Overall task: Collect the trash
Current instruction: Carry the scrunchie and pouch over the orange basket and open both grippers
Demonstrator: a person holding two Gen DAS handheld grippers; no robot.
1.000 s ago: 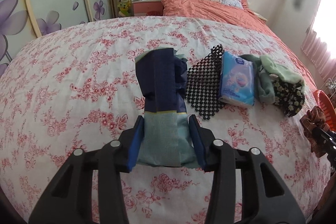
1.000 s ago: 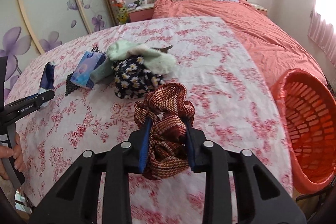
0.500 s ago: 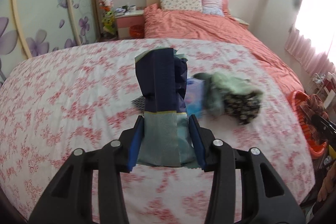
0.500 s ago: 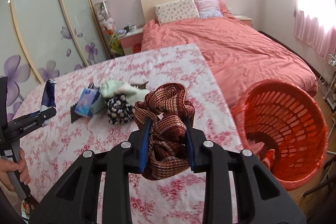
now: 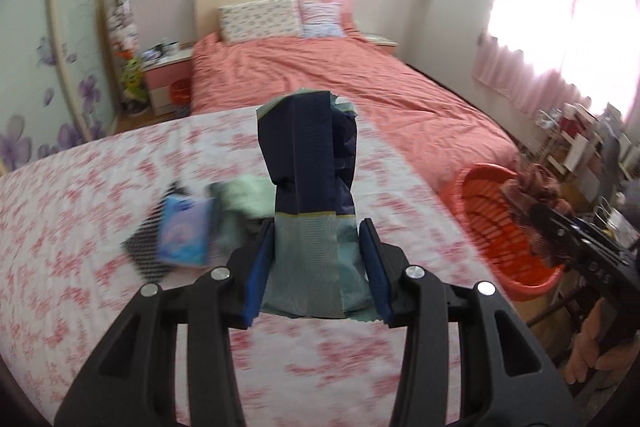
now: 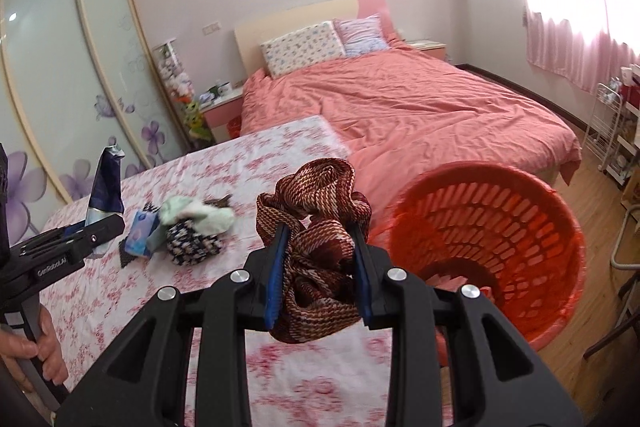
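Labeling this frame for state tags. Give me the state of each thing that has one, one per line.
left claw: shut on the blue wrapper, held upright.
blue wrapper: clamped, off the bed.
right claw: shut on the woven cloth.
woven cloth: bunched, lifted, beside the basket.
red basket: upright, open top, something pinkish at the bottom.
tissue pack: lying on the floral sheet.
sock pile: heaped on the sheet.

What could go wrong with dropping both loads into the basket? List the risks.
The woven cloth in the right gripper hangs beside the orange basket, not over its opening; released now, it may land outside. The left gripper and its dark wrapper are further off, and both arms could collide at the rim.
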